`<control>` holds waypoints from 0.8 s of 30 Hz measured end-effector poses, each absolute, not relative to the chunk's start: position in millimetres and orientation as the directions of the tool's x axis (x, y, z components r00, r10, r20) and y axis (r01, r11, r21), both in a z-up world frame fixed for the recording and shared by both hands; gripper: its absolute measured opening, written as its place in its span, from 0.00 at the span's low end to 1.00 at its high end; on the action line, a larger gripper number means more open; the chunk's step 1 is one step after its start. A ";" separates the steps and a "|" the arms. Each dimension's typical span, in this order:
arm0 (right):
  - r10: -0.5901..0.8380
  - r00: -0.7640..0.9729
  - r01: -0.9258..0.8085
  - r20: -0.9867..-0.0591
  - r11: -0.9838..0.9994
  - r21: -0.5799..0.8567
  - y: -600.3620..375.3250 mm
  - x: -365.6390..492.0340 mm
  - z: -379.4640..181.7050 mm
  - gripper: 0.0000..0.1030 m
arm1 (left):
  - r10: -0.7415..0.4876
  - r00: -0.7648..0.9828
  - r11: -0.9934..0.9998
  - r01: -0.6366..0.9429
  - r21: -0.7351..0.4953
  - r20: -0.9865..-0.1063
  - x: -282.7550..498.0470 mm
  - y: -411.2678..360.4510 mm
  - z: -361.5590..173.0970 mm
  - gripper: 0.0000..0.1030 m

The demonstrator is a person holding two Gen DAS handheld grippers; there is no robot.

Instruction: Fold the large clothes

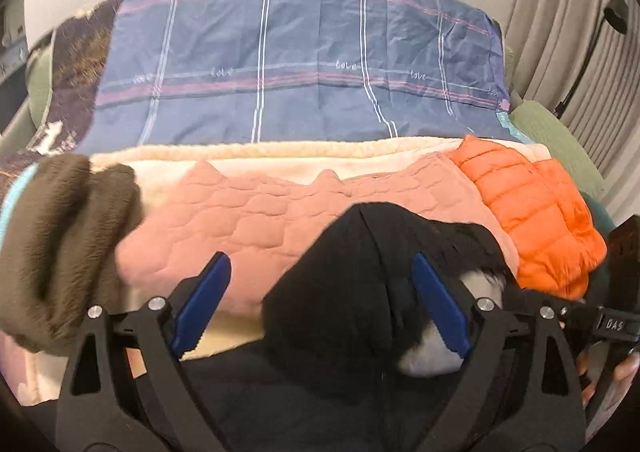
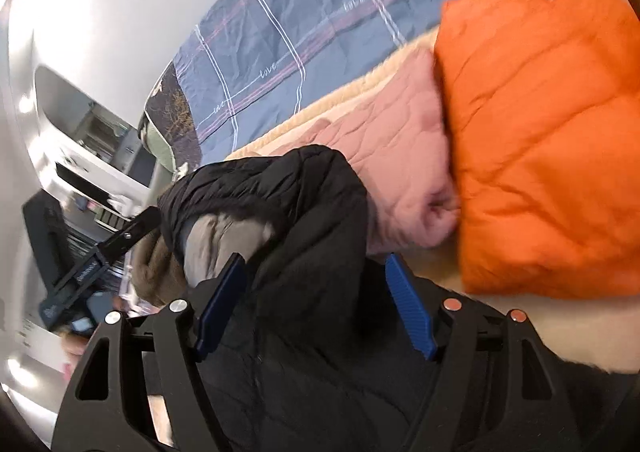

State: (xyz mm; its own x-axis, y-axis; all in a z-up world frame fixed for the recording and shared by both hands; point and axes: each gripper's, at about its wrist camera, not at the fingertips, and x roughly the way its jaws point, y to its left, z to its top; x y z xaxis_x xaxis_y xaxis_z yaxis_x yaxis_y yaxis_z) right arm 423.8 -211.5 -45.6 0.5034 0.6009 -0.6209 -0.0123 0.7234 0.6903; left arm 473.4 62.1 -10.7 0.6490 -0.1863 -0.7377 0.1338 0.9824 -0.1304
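Black jacket (image 1: 344, 276): one padded garment with a grey lining, lying nearest the cameras on the cream blanket; a fold of it rises between both pairs of blue pads
Left gripper (image 1: 322, 304): its jaws are seen spread wide, one blue pad to each side of the black fold; neither pad appears to press on the cloth, so nothing is counted as held
Right gripper (image 2: 316, 304): its jaws are seen well apart over the same jacket; the left pad lies against the fabric near the grey lining, though the blur makes a true grip hard to judge
Folded garments: three are counted behind the jacket, namely one olive fleece (image 1: 60, 248) at the left, one pink quilted piece (image 1: 248, 220) in the middle and one orange puffer (image 1: 532, 212) at the right, overlapping the pink one
Cream blanket (image 1: 280, 156): one, spread under all the clothes
Blue checked sheet (image 1: 300, 64): one, laid beyond the blanket, crossed by white and pink lines
Person: fingers of one hand are visible at the lower right edge of the left view
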 end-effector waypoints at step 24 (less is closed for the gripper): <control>0.609 0.551 -0.392 -0.570 0.792 0.468 -177.0 147.4 7.0 0.57 | -0.276 0.681 0.929 0.370 -0.006 -0.678 203.3 105.6 -28.2 0.57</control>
State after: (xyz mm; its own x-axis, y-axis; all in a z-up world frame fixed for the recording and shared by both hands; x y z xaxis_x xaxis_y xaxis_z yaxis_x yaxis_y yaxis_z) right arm 147.4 -177.0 7.0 0.5508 0.6093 -0.5704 -0.3919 0.7922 0.4678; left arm 203.3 105.6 -28.2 0.6813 -0.2761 -0.6779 0.3703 0.9289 -0.0061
